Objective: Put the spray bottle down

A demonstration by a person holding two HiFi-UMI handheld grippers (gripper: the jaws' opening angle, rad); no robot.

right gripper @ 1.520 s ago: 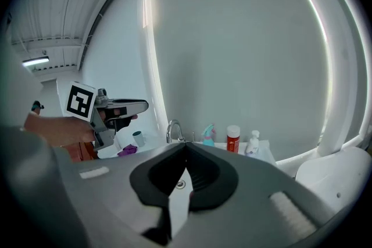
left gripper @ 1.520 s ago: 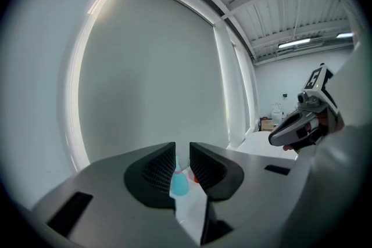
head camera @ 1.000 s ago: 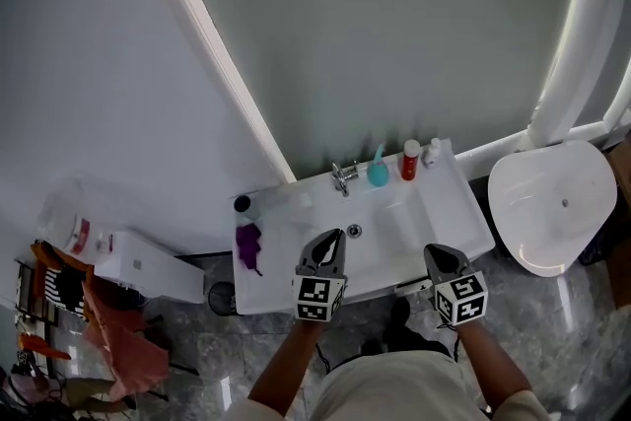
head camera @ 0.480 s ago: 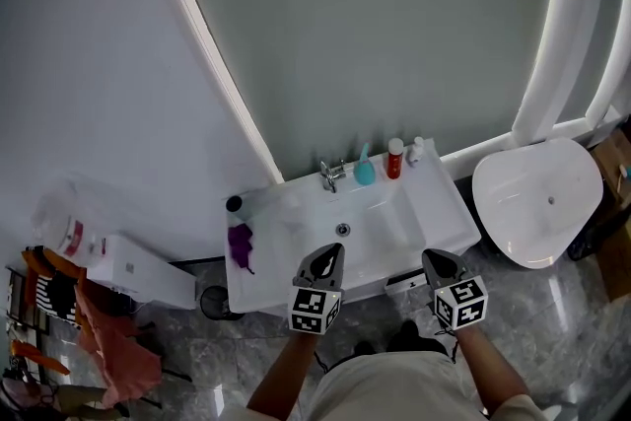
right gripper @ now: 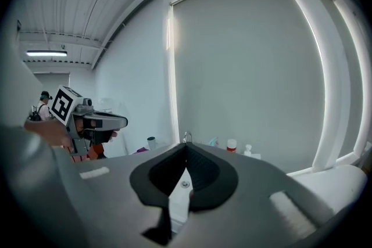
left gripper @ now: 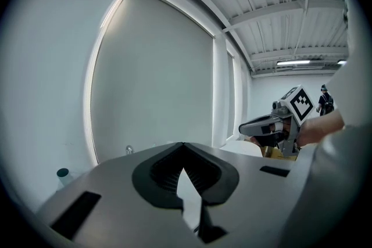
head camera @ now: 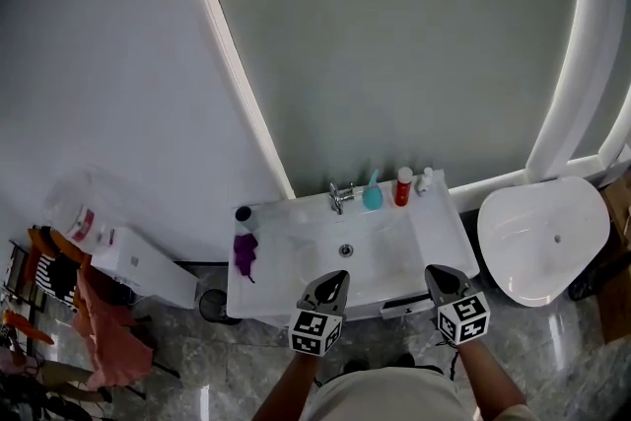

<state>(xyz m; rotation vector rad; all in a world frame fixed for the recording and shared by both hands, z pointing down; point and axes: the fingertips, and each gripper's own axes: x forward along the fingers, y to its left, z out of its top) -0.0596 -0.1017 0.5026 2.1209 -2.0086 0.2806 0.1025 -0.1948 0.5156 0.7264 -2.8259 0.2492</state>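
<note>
Left gripper (head camera: 331,283) is hovering with fingers together and empty, the teal spray bottle (head camera: 373,196) is already standing upright on the sink (head camera: 439,234) ledge beside the faucet (head camera: 340,195), and right gripper (head camera: 441,275) is hovering likewise closed and empty, so the put-down looks done and the next move is just backing off.

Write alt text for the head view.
The left gripper and right gripper, both shut and empty, point at a white sink. A teal spray bottle, a red bottle and a small white bottle stand by the tap at its back edge.
</note>
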